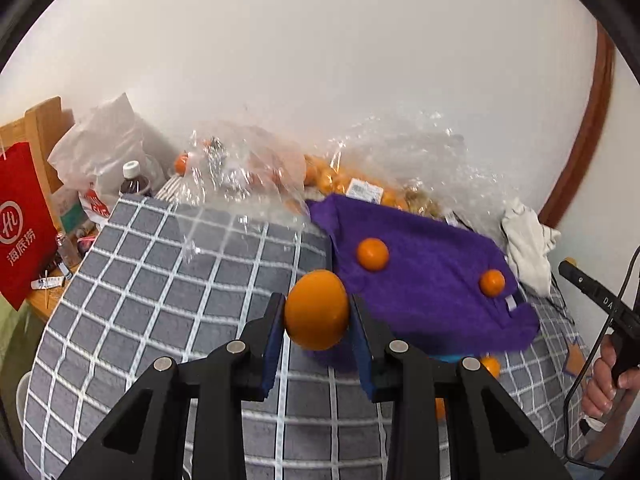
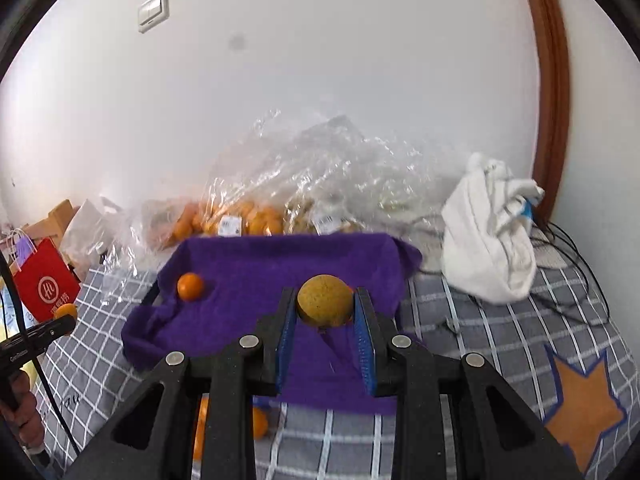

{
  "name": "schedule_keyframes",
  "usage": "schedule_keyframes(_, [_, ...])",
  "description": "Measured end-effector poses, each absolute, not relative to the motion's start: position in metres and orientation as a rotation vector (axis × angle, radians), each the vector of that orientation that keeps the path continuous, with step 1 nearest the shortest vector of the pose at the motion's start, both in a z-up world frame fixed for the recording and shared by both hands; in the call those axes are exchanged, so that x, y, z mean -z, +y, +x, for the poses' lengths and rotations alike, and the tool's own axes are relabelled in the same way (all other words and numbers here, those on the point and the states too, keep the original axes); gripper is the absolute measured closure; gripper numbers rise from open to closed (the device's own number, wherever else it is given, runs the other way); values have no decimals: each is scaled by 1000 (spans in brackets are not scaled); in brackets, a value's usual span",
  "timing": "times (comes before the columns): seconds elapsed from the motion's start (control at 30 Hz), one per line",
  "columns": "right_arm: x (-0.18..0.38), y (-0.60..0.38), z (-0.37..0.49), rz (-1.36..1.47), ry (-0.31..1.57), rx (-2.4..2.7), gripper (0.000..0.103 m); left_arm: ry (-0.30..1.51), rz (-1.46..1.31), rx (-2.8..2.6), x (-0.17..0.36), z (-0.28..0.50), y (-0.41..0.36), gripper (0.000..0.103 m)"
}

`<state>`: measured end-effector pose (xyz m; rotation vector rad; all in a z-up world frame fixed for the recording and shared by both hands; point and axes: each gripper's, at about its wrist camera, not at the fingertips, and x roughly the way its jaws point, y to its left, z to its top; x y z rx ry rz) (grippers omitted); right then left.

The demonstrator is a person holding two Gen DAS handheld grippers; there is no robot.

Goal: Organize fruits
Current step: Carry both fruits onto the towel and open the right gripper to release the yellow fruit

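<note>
My left gripper [image 1: 317, 312] is shut on a smooth orange fruit [image 1: 316, 308], held above the grey checked bedcover [image 1: 168, 280] just left of a purple towel [image 1: 420, 280]. Two small oranges [image 1: 372, 255] [image 1: 492, 282] lie on the towel. My right gripper [image 2: 325, 304] is shut on a duller, yellow-brown round fruit [image 2: 325, 300] over the purple towel [image 2: 260, 280], where one small orange [image 2: 190, 286] lies at the left. Clear plastic bags of oranges [image 2: 240, 220] lie behind the towel against the wall. More oranges [image 2: 258, 424] show under my right gripper.
A red paper bag [image 1: 24, 220], a white plastic bag [image 1: 104, 148] and a dark bottle [image 1: 134, 182] crowd a wooden table at the left. A crumpled white cloth [image 2: 488, 236] and black cables [image 2: 576, 264] lie at the right. A brown door frame [image 2: 552, 80] stands beyond.
</note>
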<state>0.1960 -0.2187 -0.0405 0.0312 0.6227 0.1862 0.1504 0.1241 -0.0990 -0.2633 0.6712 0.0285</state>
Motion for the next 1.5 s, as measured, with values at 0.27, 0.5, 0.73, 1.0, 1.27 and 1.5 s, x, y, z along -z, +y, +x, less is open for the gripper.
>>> schedule_keyframes(0.27, [79,-215,226,10,667,-187,75,675,-266,22,100,201,92,73])
schedule_keyframes(0.5, [103,-224,234,18,735,-197,75,711,-250,52,124,249,57,73])
schedule_keyframes(0.73, [119,-216,233,-53,755,-155,75,720,-242,94,150,252,49,73])
schedule_keyframes(1.0, [139,-210,241,-81,808,-170,75,761,-226,78,164,261,48,73])
schedule_keyframes(1.27, [145,-212,246,-82,829,-165,75,770,-167,40,170,264,53,73])
schedule_keyframes(1.5, [147,-210,246,-86,823,-164,74,780,-145,41,175,268,49,73])
